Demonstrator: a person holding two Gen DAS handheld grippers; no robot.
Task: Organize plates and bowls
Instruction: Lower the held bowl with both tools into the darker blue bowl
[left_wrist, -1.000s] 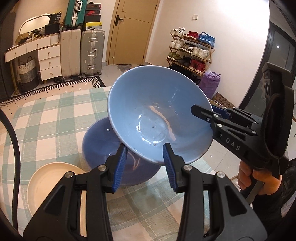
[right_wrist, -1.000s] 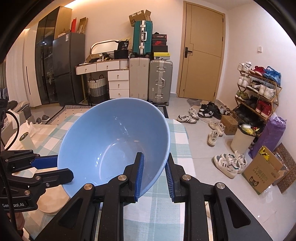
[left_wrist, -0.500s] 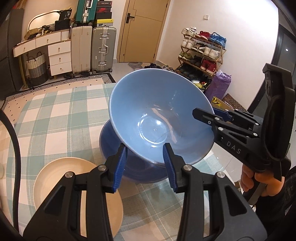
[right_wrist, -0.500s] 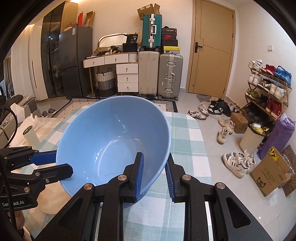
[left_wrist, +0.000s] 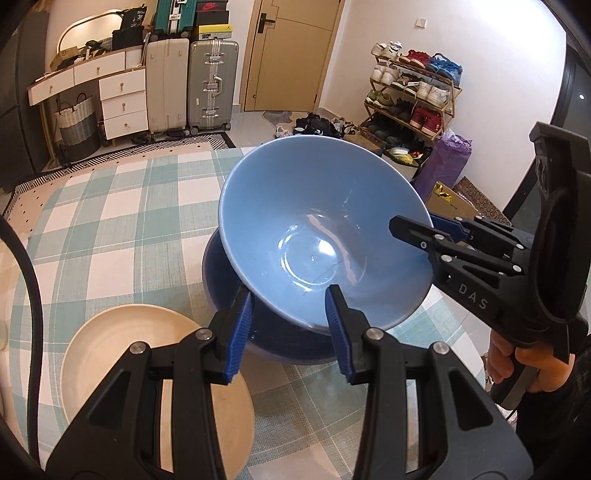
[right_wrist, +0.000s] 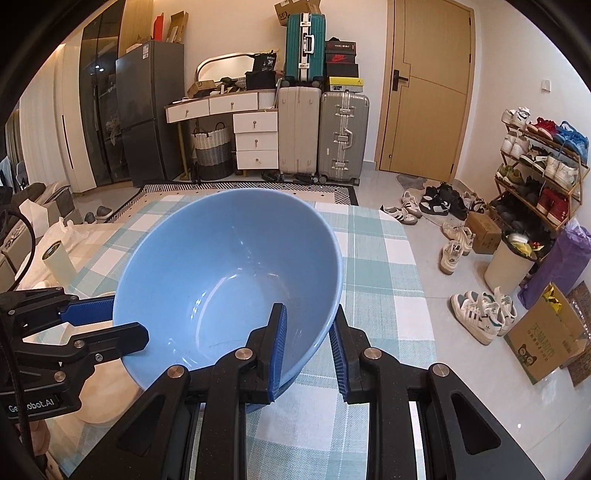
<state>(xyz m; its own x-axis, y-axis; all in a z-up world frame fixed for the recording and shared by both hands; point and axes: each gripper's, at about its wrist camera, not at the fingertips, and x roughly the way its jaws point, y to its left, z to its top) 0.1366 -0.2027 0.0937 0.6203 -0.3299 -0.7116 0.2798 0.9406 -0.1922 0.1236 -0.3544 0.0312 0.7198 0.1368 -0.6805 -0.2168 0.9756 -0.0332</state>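
Left wrist view: the light blue bowl (left_wrist: 317, 236) has sunk closer to the dark blue bowl (left_wrist: 266, 332) on the checked tablecloth (left_wrist: 110, 221) — nesting is close. Left gripper (left_wrist: 288, 332) is clamped on its near rim.

Right wrist view: right gripper (right_wrist: 306, 343) pinches the rim too — the bowl's mouth is tilted toward the cameras.

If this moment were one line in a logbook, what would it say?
held: light blue bowl | by: left claw and right claw, both on rim | below: dark blue bowl | beside: cream plate

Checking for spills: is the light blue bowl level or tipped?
Tipped: the light blue bowl shows its empty inside to both cameras, far rim raised.
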